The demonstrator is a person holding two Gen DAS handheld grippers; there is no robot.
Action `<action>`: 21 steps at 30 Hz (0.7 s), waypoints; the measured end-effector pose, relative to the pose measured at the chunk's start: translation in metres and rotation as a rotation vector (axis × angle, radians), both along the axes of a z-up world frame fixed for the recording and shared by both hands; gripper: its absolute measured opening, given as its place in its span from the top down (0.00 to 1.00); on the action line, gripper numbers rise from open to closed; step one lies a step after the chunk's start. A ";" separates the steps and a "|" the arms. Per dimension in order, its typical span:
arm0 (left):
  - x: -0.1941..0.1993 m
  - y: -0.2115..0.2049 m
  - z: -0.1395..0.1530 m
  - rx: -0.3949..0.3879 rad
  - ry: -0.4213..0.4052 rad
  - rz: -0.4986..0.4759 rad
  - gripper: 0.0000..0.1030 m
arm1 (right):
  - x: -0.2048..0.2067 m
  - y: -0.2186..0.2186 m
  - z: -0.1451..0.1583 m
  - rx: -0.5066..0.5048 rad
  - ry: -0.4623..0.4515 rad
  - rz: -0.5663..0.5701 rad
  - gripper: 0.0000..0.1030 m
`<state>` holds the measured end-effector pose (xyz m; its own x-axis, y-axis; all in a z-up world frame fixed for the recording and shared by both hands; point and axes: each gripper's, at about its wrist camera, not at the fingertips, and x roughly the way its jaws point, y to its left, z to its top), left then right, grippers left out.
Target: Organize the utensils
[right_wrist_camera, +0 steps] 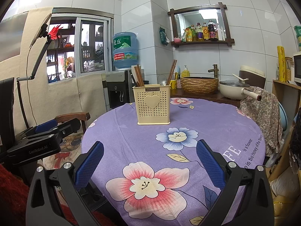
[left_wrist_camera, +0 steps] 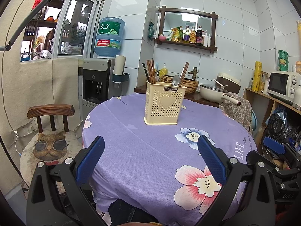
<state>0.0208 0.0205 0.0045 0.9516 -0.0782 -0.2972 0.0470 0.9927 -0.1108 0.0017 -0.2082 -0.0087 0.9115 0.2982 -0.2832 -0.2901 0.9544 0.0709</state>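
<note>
A cream perforated utensil holder [left_wrist_camera: 163, 104] with a heart on its front stands upright on the purple flowered tablecloth [left_wrist_camera: 150, 150]; it also shows in the right wrist view [right_wrist_camera: 153, 104]. Brown chopsticks [left_wrist_camera: 150, 71] stand in its left side; a metal spoon [left_wrist_camera: 175, 80] and more chopsticks [left_wrist_camera: 184, 73] stand in its right side. My left gripper [left_wrist_camera: 151, 141] is open and empty, well short of the holder. My right gripper [right_wrist_camera: 150, 146] is open and empty, also short of it.
A round table edge [right_wrist_camera: 88, 130] drops to a wooden chair with a cat cushion [left_wrist_camera: 49, 146] on the left. Behind stand a water dispenser [left_wrist_camera: 97, 79], a woven basin [right_wrist_camera: 199, 85], a cream pan [right_wrist_camera: 234, 91] and a cloth-draped chair [right_wrist_camera: 263, 113].
</note>
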 end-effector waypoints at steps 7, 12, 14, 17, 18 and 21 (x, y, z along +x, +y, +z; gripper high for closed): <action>0.000 0.001 0.000 0.000 0.001 0.000 0.06 | 0.000 0.000 0.000 -0.001 -0.001 0.000 0.06; 0.000 0.000 0.000 0.000 0.000 0.000 0.06 | 0.000 0.000 0.000 -0.001 -0.001 0.000 0.06; 0.000 0.000 0.000 0.000 0.002 0.000 0.06 | 0.000 0.000 0.000 -0.001 -0.001 0.000 0.06; 0.000 0.001 0.000 -0.001 0.003 -0.001 0.06 | 0.000 -0.001 0.000 -0.001 0.000 0.001 0.06; -0.001 0.001 0.000 -0.001 0.004 -0.001 0.06 | 0.000 -0.001 0.001 -0.001 0.000 0.001 0.06; -0.001 0.001 0.000 -0.001 0.004 0.000 0.06 | 0.000 0.000 0.000 -0.002 0.000 0.002 0.06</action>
<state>0.0199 0.0216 0.0042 0.9504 -0.0785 -0.3010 0.0465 0.9926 -0.1119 0.0017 -0.2084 -0.0088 0.9110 0.2991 -0.2841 -0.2915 0.9540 0.0694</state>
